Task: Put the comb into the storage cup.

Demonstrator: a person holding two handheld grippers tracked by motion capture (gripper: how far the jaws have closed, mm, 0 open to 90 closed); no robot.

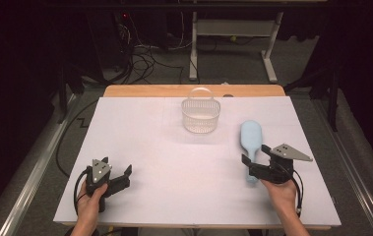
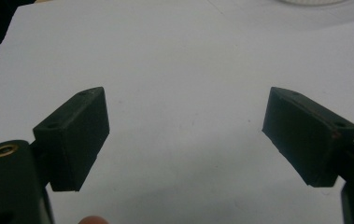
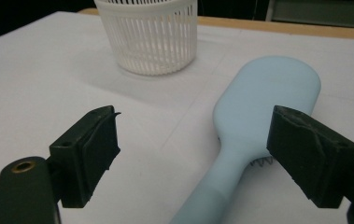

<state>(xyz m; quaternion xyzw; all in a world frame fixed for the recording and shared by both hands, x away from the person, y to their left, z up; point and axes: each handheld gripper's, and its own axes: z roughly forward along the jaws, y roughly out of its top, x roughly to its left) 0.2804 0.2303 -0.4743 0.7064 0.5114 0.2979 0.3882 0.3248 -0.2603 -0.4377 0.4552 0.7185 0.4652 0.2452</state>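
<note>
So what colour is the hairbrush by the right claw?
Pale blue; the hairbrush shows best in the right gripper view.

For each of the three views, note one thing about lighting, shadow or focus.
High view: table evenly lit, surroundings dark. Left gripper view: dim bluish cast, soft focus. Right gripper view: basket casts a soft shadow; hairbrush fairly sharp, its near handle blurred.

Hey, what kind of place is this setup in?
Probably a lab or workshop recording bench: a white-covered table, tangled cables on the floor, an adjustable desk frame behind, and dark surroundings.
</note>
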